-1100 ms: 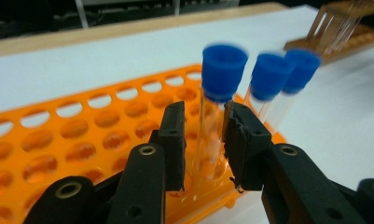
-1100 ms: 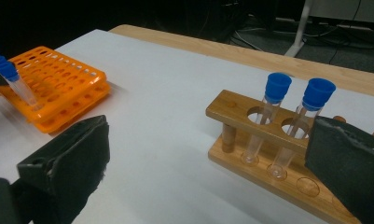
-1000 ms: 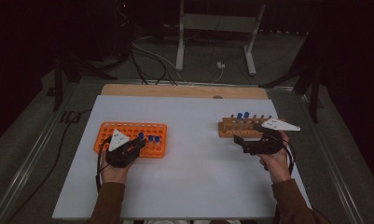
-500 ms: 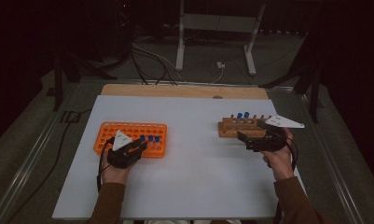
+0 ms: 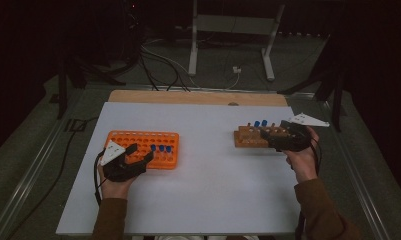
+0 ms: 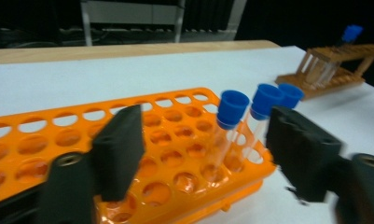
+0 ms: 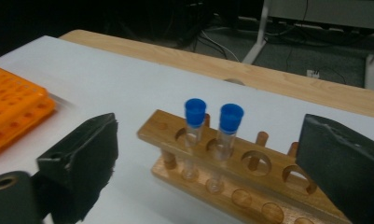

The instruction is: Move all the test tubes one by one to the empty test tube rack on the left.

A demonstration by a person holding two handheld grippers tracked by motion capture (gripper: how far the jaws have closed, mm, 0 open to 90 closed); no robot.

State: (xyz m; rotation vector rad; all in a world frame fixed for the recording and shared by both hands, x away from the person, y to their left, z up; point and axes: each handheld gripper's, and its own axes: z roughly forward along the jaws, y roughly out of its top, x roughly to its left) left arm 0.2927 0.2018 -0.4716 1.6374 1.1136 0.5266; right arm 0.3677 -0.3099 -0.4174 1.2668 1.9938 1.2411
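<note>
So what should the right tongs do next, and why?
Probably move in around one of the two blue-capped tubes in the wooden rack and close. The right tongs are open with nothing between them, and the left tongs, just opened, stand clear of the tubes in the orange rack.

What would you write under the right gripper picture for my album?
Open right gripper faces two blue-capped test tubes standing in a wooden rack.

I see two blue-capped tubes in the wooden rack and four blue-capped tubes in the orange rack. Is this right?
Not quite. The wooden rack does hold two blue-capped tubes, but the orange rack holds three blue-capped tubes, not four. The left gripper view shows them standing together at one end.
</note>
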